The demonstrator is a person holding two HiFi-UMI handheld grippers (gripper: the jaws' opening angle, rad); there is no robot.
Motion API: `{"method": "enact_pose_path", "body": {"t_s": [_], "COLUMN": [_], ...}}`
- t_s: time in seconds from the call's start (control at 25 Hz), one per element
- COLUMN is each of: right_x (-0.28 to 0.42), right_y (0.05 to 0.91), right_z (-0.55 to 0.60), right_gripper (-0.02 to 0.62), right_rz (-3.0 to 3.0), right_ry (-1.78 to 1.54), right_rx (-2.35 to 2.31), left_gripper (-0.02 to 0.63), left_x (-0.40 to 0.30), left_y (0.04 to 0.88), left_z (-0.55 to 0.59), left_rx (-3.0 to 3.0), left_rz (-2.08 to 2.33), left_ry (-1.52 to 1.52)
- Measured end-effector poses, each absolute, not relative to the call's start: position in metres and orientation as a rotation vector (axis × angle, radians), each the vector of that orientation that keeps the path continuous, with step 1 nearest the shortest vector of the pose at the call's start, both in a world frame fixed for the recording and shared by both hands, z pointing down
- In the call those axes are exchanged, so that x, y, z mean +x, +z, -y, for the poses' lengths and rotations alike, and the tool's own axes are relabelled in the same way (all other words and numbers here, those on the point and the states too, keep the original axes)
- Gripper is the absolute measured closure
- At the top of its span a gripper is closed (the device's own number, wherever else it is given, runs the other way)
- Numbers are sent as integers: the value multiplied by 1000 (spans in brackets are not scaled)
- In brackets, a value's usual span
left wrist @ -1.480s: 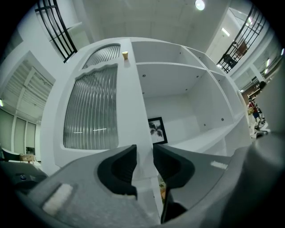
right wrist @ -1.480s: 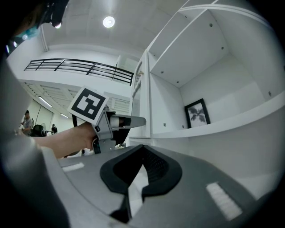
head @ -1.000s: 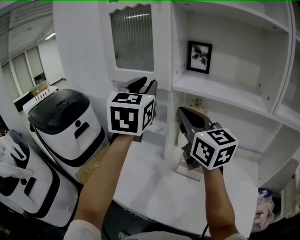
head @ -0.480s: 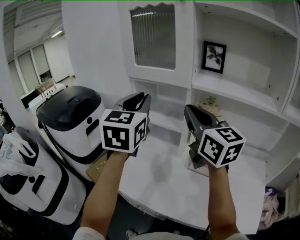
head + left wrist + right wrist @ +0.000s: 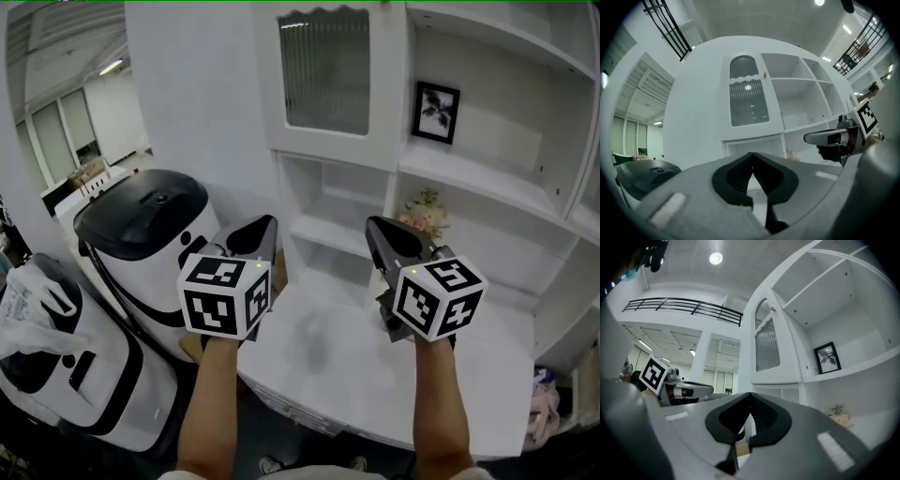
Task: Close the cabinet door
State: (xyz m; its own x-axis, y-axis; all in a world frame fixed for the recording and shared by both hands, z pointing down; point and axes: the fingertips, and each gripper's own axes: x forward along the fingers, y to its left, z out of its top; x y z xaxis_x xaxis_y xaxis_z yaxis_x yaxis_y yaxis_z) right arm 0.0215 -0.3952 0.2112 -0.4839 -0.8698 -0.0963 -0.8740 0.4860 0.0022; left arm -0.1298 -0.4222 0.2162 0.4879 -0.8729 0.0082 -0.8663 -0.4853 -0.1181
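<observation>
The white cabinet door [image 5: 328, 75], with its ribbed glass pane, lies flat against the cabinet front; it also shows in the left gripper view [image 5: 749, 101] and the right gripper view [image 5: 768, 345]. My left gripper [image 5: 267, 225] hovers over the counter's left end, well short of the door, jaws shut with nothing between them [image 5: 751, 154]. To its right, my right gripper [image 5: 375, 225] points at the open lower shelves. Its jaws also meet at the tips and hold nothing [image 5: 750, 394]. Neither gripper touches the cabinet.
Two black-and-white machines [image 5: 141, 225] [image 5: 56, 356] stand left of the white counter [image 5: 375, 375], with a plastic bag [image 5: 28, 300] on the nearer one. Open shelves on the right hold a framed picture [image 5: 436, 111] and a small bunch of flowers [image 5: 422, 211].
My left gripper has drawn back and down to the left, away from the door, and its jaws have closed. The right gripper has pulled back a little too.
</observation>
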Motion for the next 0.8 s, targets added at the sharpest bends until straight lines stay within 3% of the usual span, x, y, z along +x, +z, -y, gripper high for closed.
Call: {"method": "enact_pose_path", "body": {"t_s": [0.8], "right_x": [11], "right_y": [215], "right_z": [380], "right_gripper": [592], "right_rz": [-2648], "right_ry": [108], "right_rx": [-1619], "left_gripper": [603], "left_x": [-153], "left_y": [233], "left_z": [410], "left_rx": [-2633], "left_rz": [-1560], "left_ry": [-114]}}
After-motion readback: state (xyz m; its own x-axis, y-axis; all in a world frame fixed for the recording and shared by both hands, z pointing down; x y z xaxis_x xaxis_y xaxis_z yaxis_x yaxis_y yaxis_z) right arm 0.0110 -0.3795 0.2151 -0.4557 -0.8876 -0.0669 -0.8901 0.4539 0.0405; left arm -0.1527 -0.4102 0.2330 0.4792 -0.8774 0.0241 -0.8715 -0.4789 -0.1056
